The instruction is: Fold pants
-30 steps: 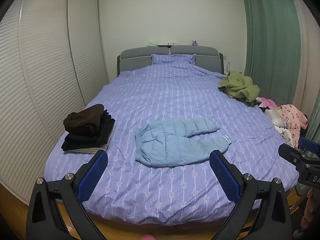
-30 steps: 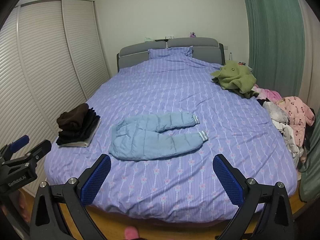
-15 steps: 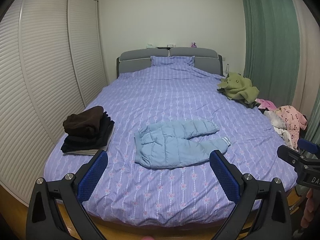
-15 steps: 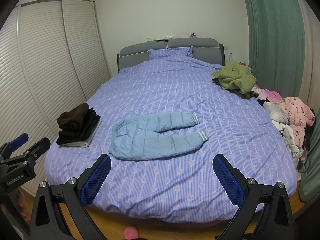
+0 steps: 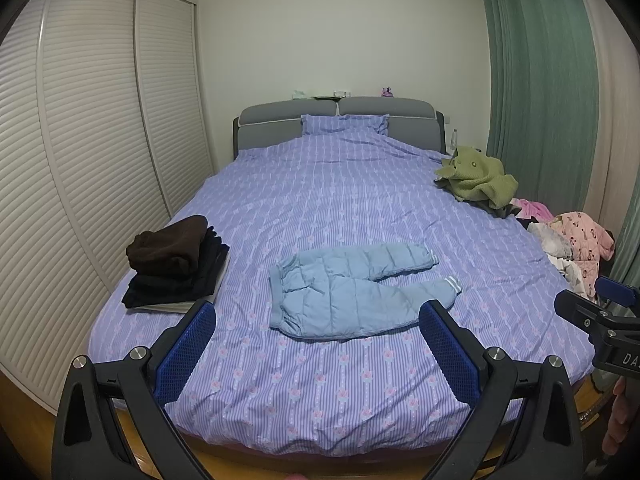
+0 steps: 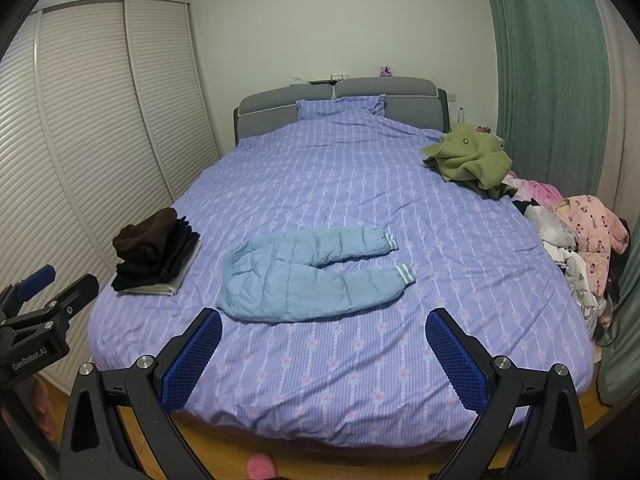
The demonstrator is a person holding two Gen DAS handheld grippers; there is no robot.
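Observation:
Light blue padded pants [image 5: 348, 288] lie flat on the purple striped bed [image 5: 320, 200], waistband to the left and both legs spread to the right; they also show in the right wrist view [image 6: 304, 276]. My left gripper [image 5: 316, 352] is open and empty, held back over the foot of the bed, short of the pants. My right gripper [image 6: 324, 356] is open and empty, also at the foot of the bed. Each gripper's body shows at the edge of the other's view.
A stack of folded dark clothes [image 5: 176, 264] sits on the bed's left side. A green garment [image 5: 476, 178] and a pile of pink and white clothes [image 5: 572, 244] lie along the right edge. Slatted wardrobe doors [image 5: 80, 160] stand left, a green curtain [image 5: 536, 80] right.
Both views have shifted slightly; the bed and pants sit a little lower in the left wrist view. The pants have not moved and both grippers stay open.

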